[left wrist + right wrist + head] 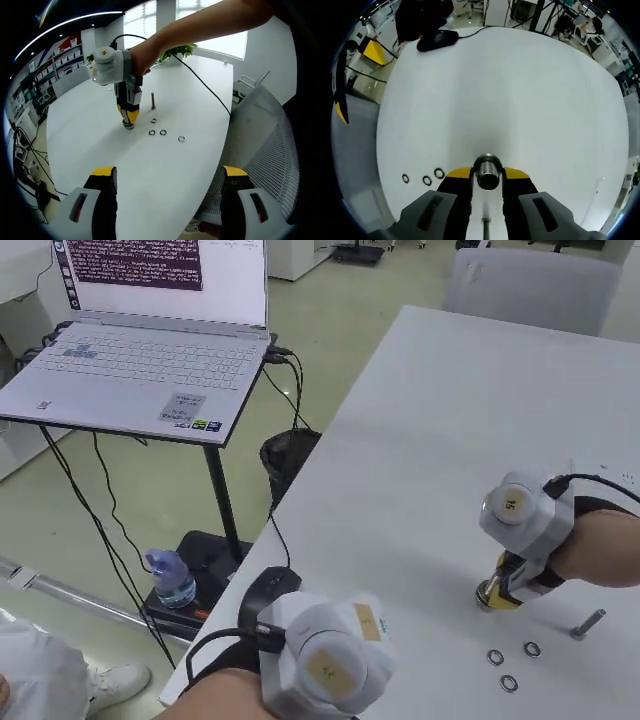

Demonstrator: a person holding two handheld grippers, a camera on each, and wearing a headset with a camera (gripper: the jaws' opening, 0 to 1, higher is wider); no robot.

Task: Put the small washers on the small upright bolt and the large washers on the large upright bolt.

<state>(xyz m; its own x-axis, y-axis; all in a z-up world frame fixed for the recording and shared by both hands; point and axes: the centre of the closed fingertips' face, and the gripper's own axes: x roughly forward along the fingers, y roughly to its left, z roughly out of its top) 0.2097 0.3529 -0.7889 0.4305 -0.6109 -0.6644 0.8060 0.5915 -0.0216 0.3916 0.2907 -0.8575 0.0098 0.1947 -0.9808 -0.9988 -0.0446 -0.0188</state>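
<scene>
My right gripper (pixel 487 176) is shut on the large bolt (pixel 487 170), whose round end faces the camera. In the head view this right gripper (pixel 495 596) points down and holds the large bolt (pixel 487 595) with its lower end at the white table (pixel 420 440). The thin small bolt (pixel 587 623) stands just right of it. Loose washers (pixel 509 681) lie in front of both. My left gripper (pixel 170 176) is open and bare, well back from the right gripper (pixel 128 119), the small bolt (pixel 153 100) and several washers (pixel 163 132).
The table's left edge (pixel 300 490) runs diagonally, with a black device (pixel 262 592) and cable near it. Beyond the edge are a laptop on a stand (pixel 150 360), a water bottle (pixel 172 578) on the floor and a grey chair (pixel 530 285) at the far end.
</scene>
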